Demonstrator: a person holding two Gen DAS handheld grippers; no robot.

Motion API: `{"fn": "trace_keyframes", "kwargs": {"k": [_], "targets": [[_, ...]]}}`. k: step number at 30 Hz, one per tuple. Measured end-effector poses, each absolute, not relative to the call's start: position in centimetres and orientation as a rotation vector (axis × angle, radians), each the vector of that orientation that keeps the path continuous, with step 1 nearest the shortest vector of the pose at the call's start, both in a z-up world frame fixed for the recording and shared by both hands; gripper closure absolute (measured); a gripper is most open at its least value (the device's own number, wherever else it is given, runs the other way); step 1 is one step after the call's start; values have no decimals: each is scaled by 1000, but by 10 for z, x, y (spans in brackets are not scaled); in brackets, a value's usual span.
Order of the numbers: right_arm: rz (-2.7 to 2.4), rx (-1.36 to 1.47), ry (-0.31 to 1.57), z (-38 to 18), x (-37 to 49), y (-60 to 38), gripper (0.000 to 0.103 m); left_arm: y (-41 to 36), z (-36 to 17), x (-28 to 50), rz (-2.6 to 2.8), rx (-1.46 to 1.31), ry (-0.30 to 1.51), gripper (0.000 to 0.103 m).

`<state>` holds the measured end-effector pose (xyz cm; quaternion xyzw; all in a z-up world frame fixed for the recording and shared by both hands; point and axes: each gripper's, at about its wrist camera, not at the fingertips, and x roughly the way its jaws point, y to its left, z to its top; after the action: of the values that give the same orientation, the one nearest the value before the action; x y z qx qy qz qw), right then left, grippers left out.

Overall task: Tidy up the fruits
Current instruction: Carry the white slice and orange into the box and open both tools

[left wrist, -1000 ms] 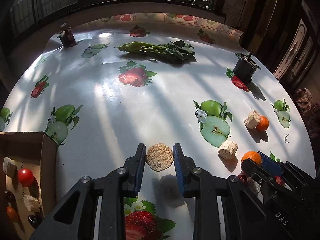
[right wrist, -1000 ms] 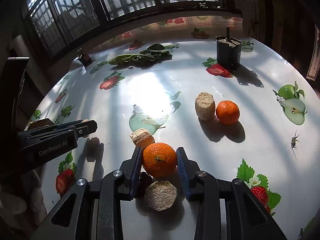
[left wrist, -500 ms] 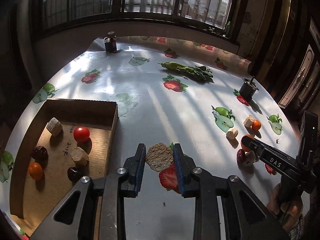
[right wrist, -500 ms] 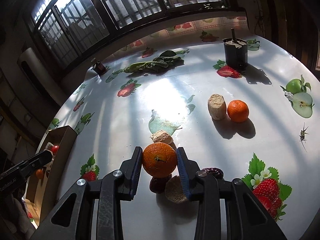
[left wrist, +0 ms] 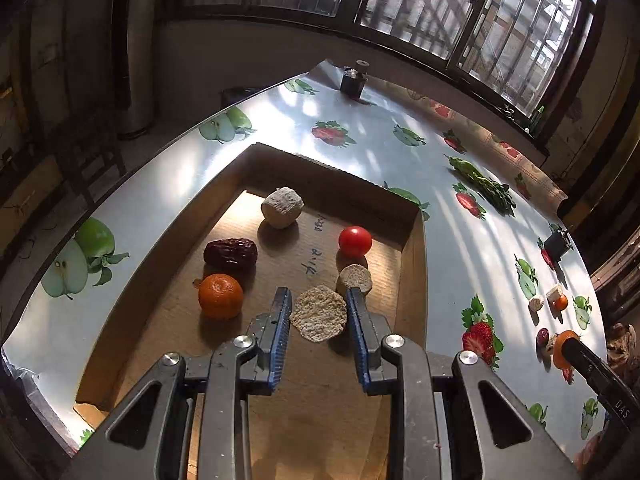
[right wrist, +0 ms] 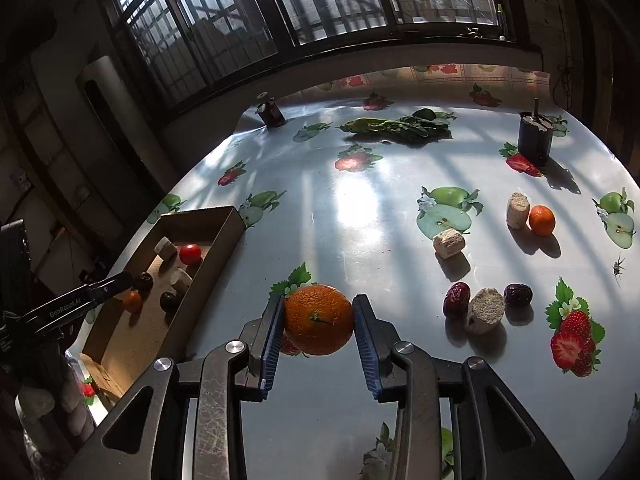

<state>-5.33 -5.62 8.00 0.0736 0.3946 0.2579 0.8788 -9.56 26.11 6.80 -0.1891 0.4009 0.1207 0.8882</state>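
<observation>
A round table (right wrist: 360,208) under a fruit-printed cloth fills both views, and at its nine o'clock edge in the right wrist view sits an open cardboard box (left wrist: 414,264) already holding a tangerine (left wrist: 220,295), a red date (left wrist: 231,253), a cherry tomato (left wrist: 355,241) and two pale, rough chunks. The left gripper (left wrist: 320,312) hangs over the box floor with its pads clamped on a flat pale slice (left wrist: 319,313), so the step in hand looks like delivery: this piece is over its destination and not yet released. The next move probably calls for lowering it toward bare cardboard at the six o'clock side of the tomato, clear of the chunk just beside the right-hand pad, then parting the jaws. The right gripper (right wrist: 318,322) is closed on an orange (right wrist: 319,319), held above the cloth with the box at its nine o'clock; it likely has to carry the fruit over the near wall. Left on the table at three o'clock are a small orange (right wrist: 542,220), three more pale chunks and two dates (right wrist: 457,298).
</observation>
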Motion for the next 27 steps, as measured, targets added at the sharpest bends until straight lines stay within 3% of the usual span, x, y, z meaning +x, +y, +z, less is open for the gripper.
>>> {"fn": "trace_keyframes", "kwargs": {"k": [7, 18, 27], "targets": [[692, 45, 859, 81, -75, 47, 65, 313, 43, -114, 342, -437, 883, 76], [716, -170, 964, 29, -73, 151, 65, 327, 19, -109, 319, -450, 931, 76], [691, -281, 905, 25, -84, 172, 64, 324, 26, -110, 275, -482, 894, 58]]}}
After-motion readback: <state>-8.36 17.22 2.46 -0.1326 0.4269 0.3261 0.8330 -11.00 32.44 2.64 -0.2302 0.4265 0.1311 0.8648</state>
